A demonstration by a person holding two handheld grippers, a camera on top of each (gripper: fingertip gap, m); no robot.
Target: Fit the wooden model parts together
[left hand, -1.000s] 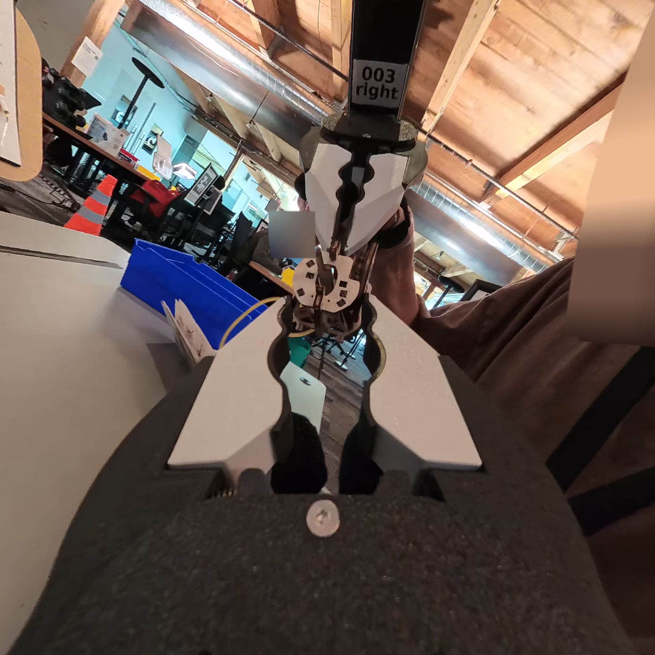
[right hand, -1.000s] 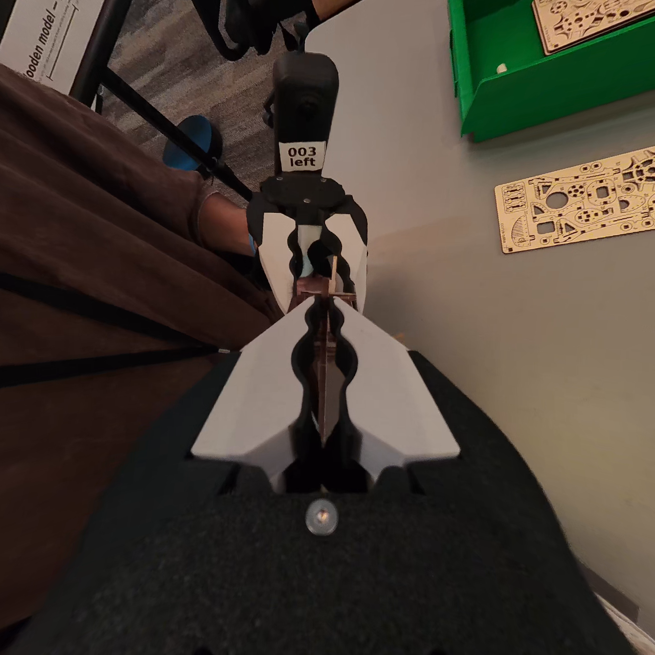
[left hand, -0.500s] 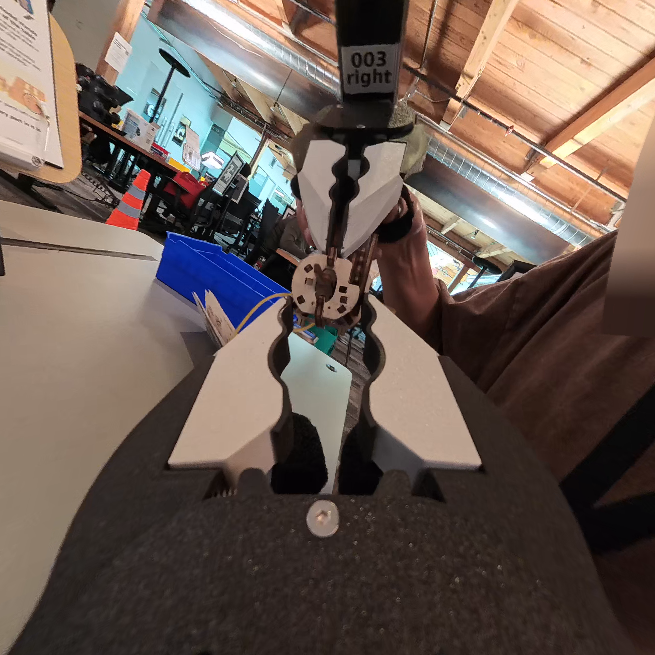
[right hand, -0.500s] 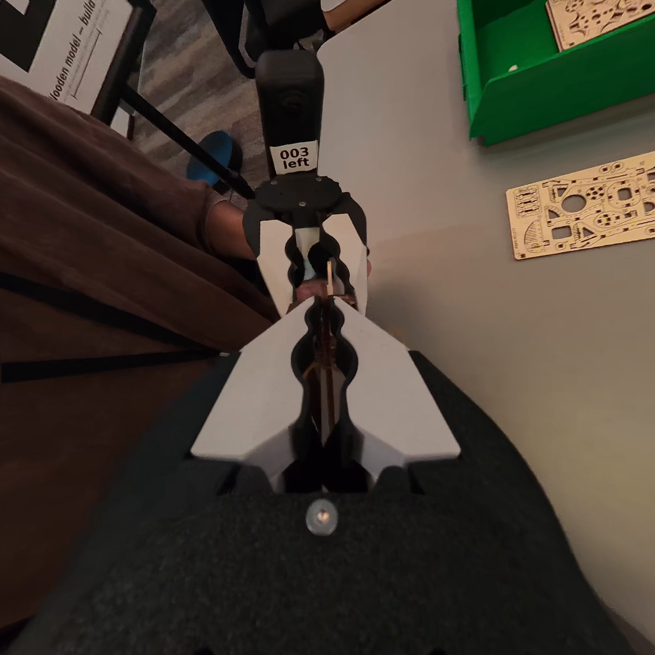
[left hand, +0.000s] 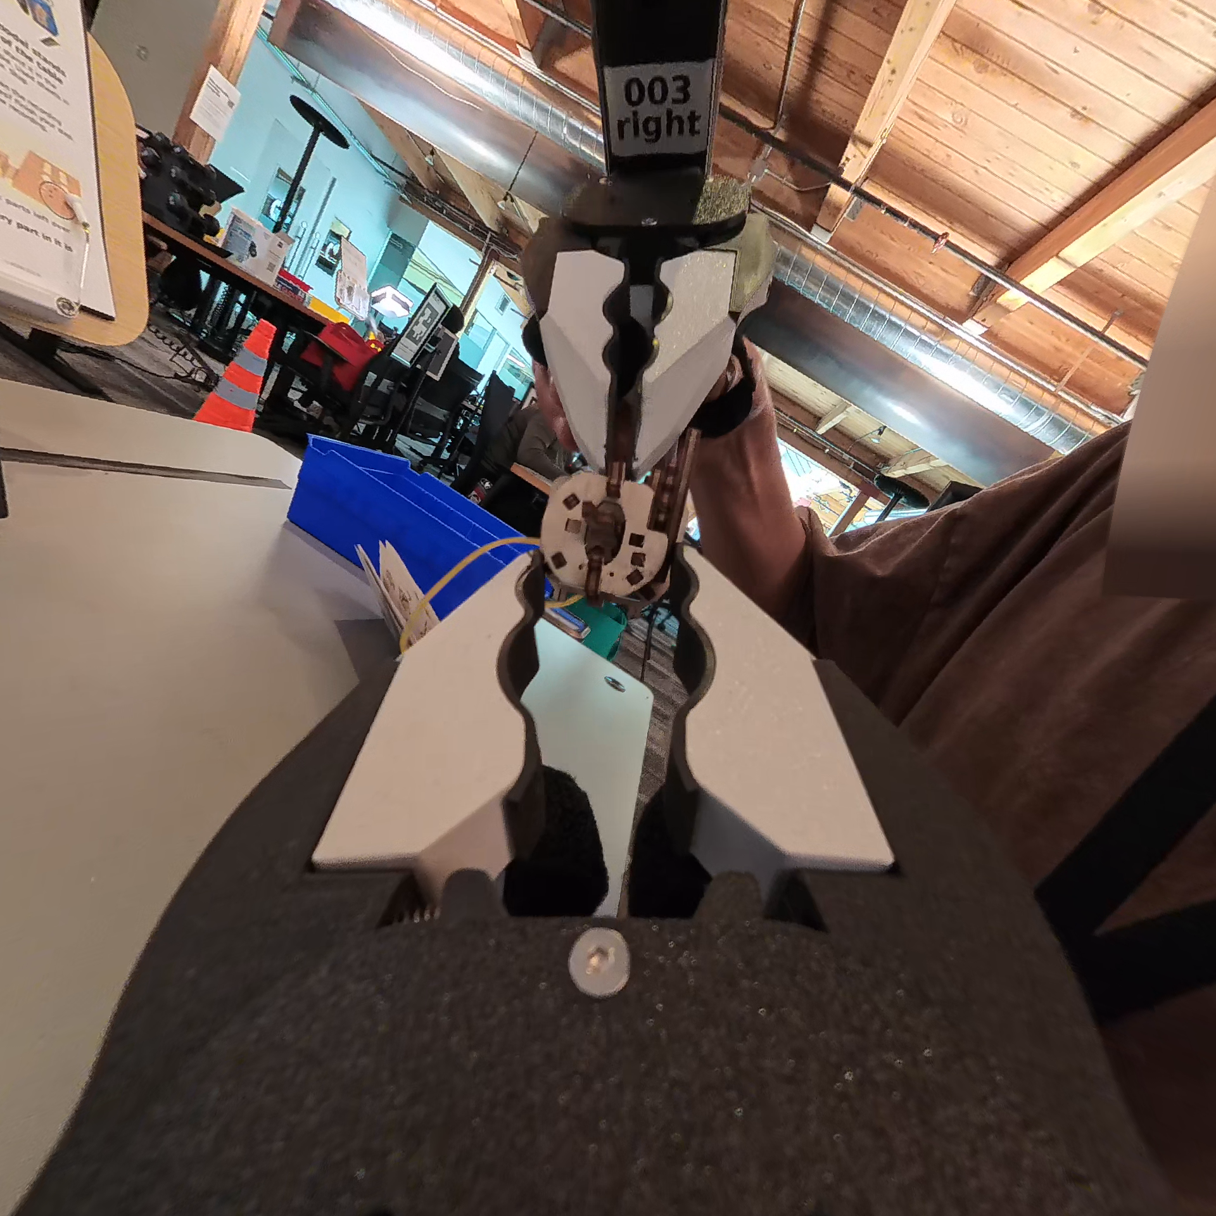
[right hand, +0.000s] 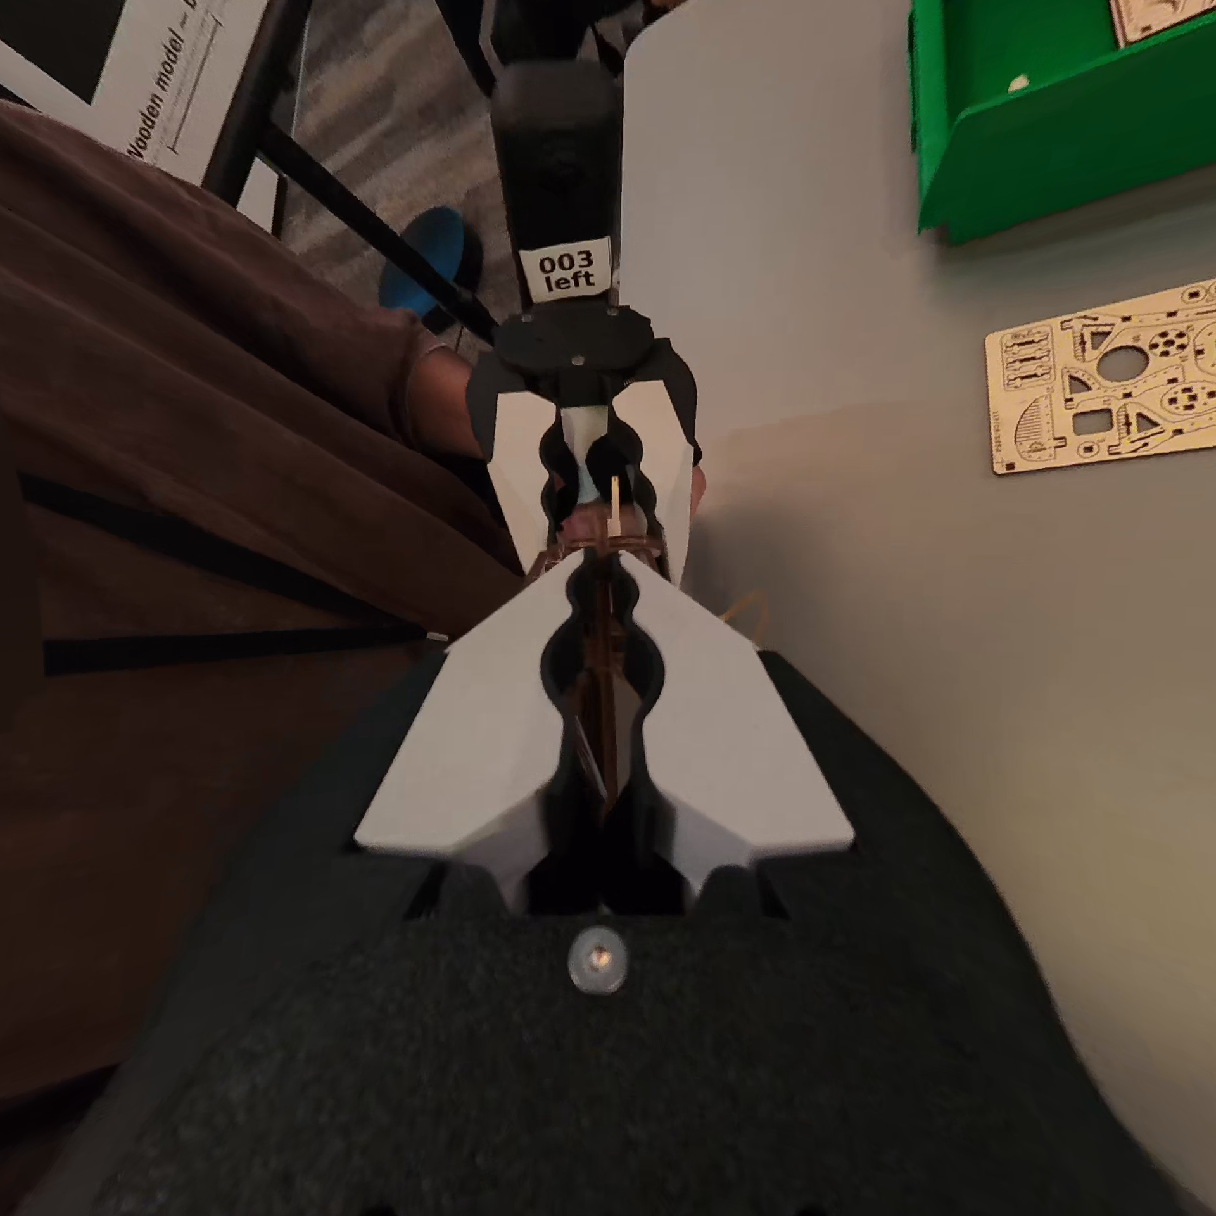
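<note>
The wooden model [left hand: 605,539], a pale round disc with square holes and dark brown strips, hangs in the air between both grippers. My left gripper [left hand: 605,576] comes from below, its jaws partly closed around the model's lower edge. My right gripper [left hand: 622,460] comes from above and is shut on a thin brown strip of the model. In the right wrist view my right gripper [right hand: 602,566] pinches that strip edge-on. The left gripper [right hand: 605,549] faces it tip to tip, with a small pale peg [right hand: 614,503] between its fingers. A yellow loop [left hand: 460,566] hangs from the model.
A grey table [left hand: 131,658] carries a blue bin [left hand: 395,500] and a booklet [left hand: 395,585]. A green bin [right hand: 1053,131] and a flat wooden parts sheet [right hand: 1105,381] lie on the table [right hand: 921,724]. A person's brown sleeve [left hand: 954,625] is close on the right. Both grippers' tips are close together, under 4 cm apart.
Both grippers have drifted a little together with the model held between them. Both grips look the same.
</note>
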